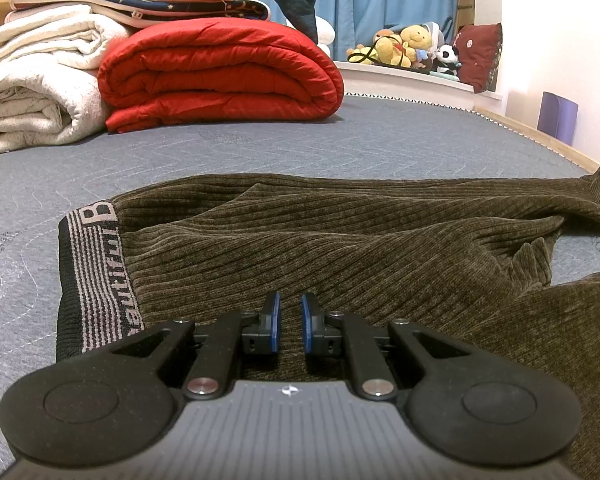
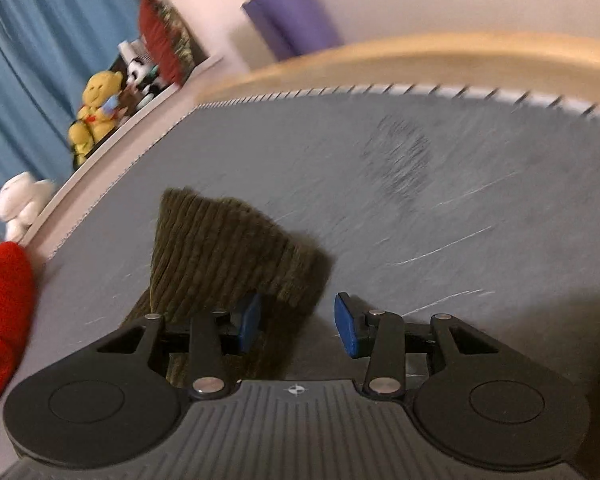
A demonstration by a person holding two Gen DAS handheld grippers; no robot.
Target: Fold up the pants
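We are seeing ribbed olive pants (image 1: 340,240) lying lengthwise left-to-right on the quilted bed (image 1: 300,148); left tongs (image 1: 291,322) nearly together, gripping nothing; right tongs (image 2: 296,326) standing apart around a cuff.

We cannot follow the pants (image 1: 340,248) whole: in the left wrist view the legs run off the right edge, and the left tongs (image 1: 291,322) cover the cloth nearest the camera. The lettering on the waistband (image 1: 96,272) is partly hidden behind the tongs' linkage, so we cannot read the word. In the right wrist view everything is smeared by motion; the plush toys (image 2: 96,112) on the ledge are too blurred to make out. There the pants' cuff (image 2: 228,252) lies over the left finger (image 2: 249,322) of the right tongs (image 2: 300,324), hiding its tip, and the red quilt (image 2: 0,300) is cut off by the left edge.
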